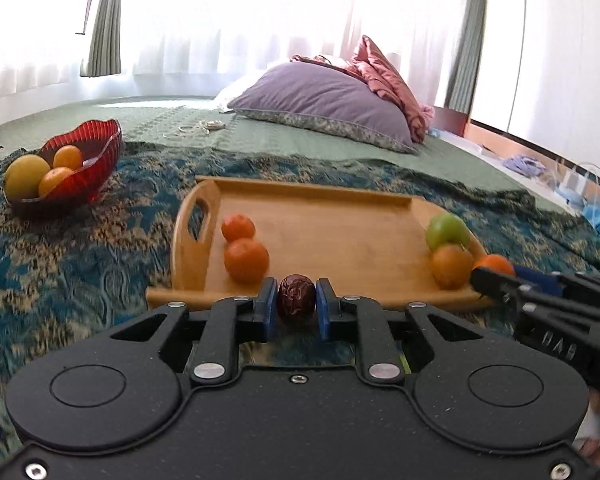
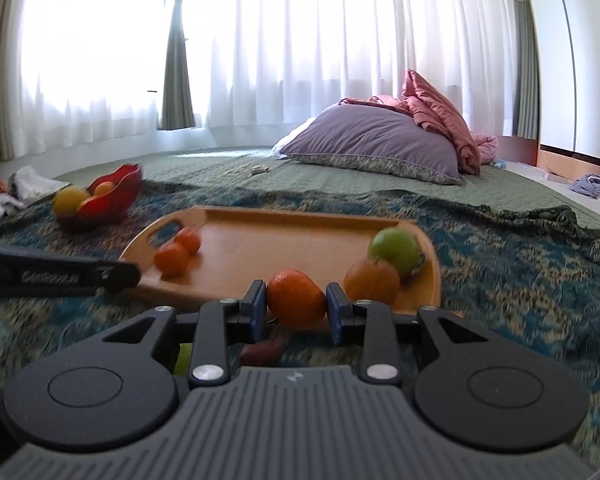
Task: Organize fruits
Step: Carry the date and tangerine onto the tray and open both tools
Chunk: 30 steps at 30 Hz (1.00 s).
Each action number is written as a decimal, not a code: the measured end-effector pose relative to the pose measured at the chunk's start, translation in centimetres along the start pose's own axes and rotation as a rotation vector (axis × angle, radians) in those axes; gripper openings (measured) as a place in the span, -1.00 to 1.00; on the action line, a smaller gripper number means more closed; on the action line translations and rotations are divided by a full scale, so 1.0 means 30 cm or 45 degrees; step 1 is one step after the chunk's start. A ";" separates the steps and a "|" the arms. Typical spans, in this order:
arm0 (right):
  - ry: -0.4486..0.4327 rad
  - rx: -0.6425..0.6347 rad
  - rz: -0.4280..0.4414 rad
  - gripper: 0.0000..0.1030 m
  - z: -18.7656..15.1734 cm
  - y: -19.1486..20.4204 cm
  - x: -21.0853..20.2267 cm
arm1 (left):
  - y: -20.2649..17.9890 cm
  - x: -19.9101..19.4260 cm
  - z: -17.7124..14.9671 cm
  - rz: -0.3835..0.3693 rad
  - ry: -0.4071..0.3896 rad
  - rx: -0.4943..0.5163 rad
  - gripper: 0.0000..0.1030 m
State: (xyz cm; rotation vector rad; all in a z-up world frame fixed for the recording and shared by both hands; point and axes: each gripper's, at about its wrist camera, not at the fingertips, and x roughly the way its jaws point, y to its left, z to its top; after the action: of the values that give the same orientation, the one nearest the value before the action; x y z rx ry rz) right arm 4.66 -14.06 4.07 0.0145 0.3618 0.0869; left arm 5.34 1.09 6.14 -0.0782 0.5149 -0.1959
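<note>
My left gripper [image 1: 296, 300] is shut on a dark red date [image 1: 296, 295], held just before the near edge of the wooden tray [image 1: 320, 216]. My right gripper [image 2: 296, 300] is shut on an orange tangerine [image 2: 296, 298] near the tray's [image 2: 276, 236] front edge; it also shows in the left wrist view [image 1: 496, 266]. Two tangerines [image 1: 246, 260] lie at the tray's left. A green apple [image 1: 446, 230] and an orange fruit [image 1: 452, 266] lie at its right. A red glass bowl [image 1: 100, 148] at far left holds a yellow fruit and two oranges.
The tray and bowl rest on a blue patterned blanket [image 1: 80, 260] over a green bedspread. A purple pillow [image 1: 332, 100] and a pink quilt [image 1: 388, 72] lie at the back. A dark fruit [image 2: 260, 352] and a green one [image 2: 183, 358] lie under the right gripper.
</note>
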 end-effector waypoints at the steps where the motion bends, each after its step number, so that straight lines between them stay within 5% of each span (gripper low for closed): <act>1: 0.000 0.008 -0.009 -0.28 0.022 -0.009 0.018 | 0.008 0.015 0.022 -0.002 0.000 -0.006 -0.62; 11: 0.108 0.053 -0.048 -0.28 0.201 -0.114 0.226 | 0.096 0.193 0.245 -0.001 0.009 -0.032 -0.62; 17: 0.208 0.057 -0.082 -0.28 0.297 -0.192 0.378 | 0.132 0.367 0.351 -0.019 0.133 -0.060 -0.62; 30: 0.500 0.227 -0.107 -0.29 0.314 -0.280 0.678 | 0.088 0.662 0.374 -0.009 0.354 -0.042 -0.62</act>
State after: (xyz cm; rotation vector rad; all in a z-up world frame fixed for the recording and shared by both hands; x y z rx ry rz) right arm 27.64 -20.63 5.46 0.1601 0.7615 -0.0273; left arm 28.27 -0.14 6.00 -0.0854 0.7954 -0.2064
